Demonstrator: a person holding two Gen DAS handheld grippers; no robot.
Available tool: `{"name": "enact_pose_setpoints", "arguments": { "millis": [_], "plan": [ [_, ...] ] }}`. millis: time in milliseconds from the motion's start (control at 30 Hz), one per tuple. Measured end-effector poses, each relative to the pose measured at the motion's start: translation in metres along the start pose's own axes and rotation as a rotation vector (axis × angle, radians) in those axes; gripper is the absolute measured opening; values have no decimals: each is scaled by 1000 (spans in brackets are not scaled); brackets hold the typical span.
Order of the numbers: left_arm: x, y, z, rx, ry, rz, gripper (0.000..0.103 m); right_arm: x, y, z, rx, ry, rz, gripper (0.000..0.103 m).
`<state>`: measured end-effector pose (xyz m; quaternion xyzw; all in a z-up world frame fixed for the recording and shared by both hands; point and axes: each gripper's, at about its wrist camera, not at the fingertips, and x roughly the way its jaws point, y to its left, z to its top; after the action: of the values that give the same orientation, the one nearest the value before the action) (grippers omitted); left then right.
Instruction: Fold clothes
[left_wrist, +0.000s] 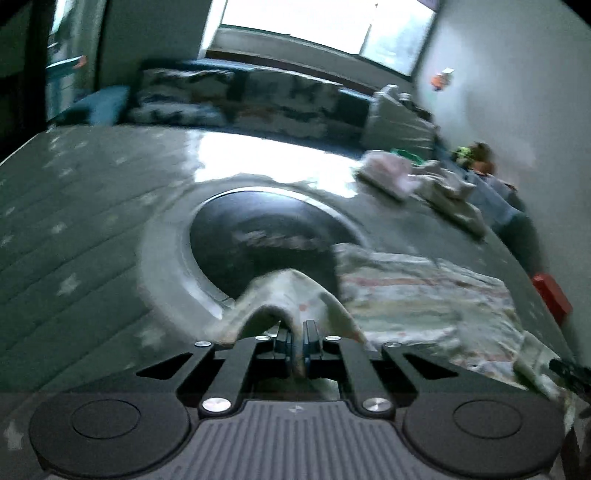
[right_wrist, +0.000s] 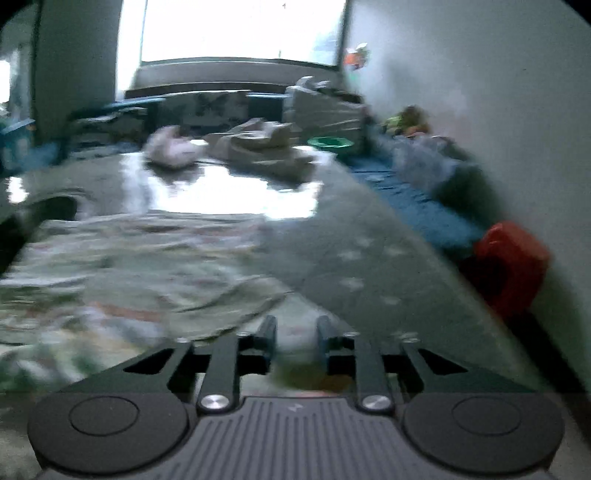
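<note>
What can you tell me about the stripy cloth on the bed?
The cloth is pale, thin fabric with faint pink, green and grey stripes. It lies spread and wrinkled on the grey starred bed cover. One corner is lifted into a peak, pinched in the left gripper. In the right view it lies rumpled ahead of the right gripper, with some cloth between its parted fingers. Blur hides finer detail.

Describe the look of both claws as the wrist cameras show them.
The left claw and right claw match: black angular linkage arms with silver rivets, dark blue-tinted fingers, a grey ribbed centre plate bearing a small logo, and a round black disc on each side. No cables or sleeves show.
</note>
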<state>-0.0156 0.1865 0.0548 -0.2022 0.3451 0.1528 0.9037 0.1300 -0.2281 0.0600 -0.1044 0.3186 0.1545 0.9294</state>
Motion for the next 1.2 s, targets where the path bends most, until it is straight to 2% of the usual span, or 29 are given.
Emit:
{"name": "enact_pose_setpoints", "arguments": {
  "millis": [67, 100, 233, 333, 433, 467, 500, 633, 767, 867, 900, 967, 1033, 1067, 1200],
  "plan": [
    [-3, 13, -6, -37, 11, 28, 6, 1, 13, -2, -32, -4, 60, 45],
    [-3, 20, -8, -54, 18, 46, 6, 2, 21, -2, -57, -6, 81, 48],
    [-7, 39, -14, -107, 28, 92, 6, 12, 53, -5, -146, 13, 129, 48],
    [-11, 51, -16, -138, 18, 121, 5, 18, 64, -9, -186, 23, 123, 44],
    [-13, 60, -18, -159, 18, 146, 5, 15, 65, -10, -214, 4, 100, 21],
    [-14, 63, -19, -163, 20, 151, 5, 13, 64, -10, -219, -3, 90, 11],
    [-14, 65, -20, -167, 22, 156, 5, 9, 60, -11, -220, -14, 73, 9],
    [-14, 73, -25, -190, 34, 178, 5, 0, 34, -10, -168, -43, -21, 8],
    [-20, 81, -29, -198, 36, 219, 5, 7, 4, -9, -134, -32, -190, 9],
    [-24, 89, -32, -214, 39, 256, 5, 10, -15, -5, -72, -13, -241, 11],
    [-25, 91, -33, -222, 42, 269, 5, 7, -16, -3, -61, -24, -239, 13],
    [-28, 96, -35, -237, 47, 291, 6, 2, -15, 0, -39, -48, -211, 29],
    [-32, 98, -36, -248, 50, 312, 11, -2, -5, 1, -38, -56, -132, 35],
    [-33, 99, -37, -252, 51, 321, 12, -4, -1, 2, -38, -60, -92, 43],
    [-41, 102, -36, -259, 40, 368, 21, -8, 20, 4, -41, -58, 76, 44]
  ]
}}
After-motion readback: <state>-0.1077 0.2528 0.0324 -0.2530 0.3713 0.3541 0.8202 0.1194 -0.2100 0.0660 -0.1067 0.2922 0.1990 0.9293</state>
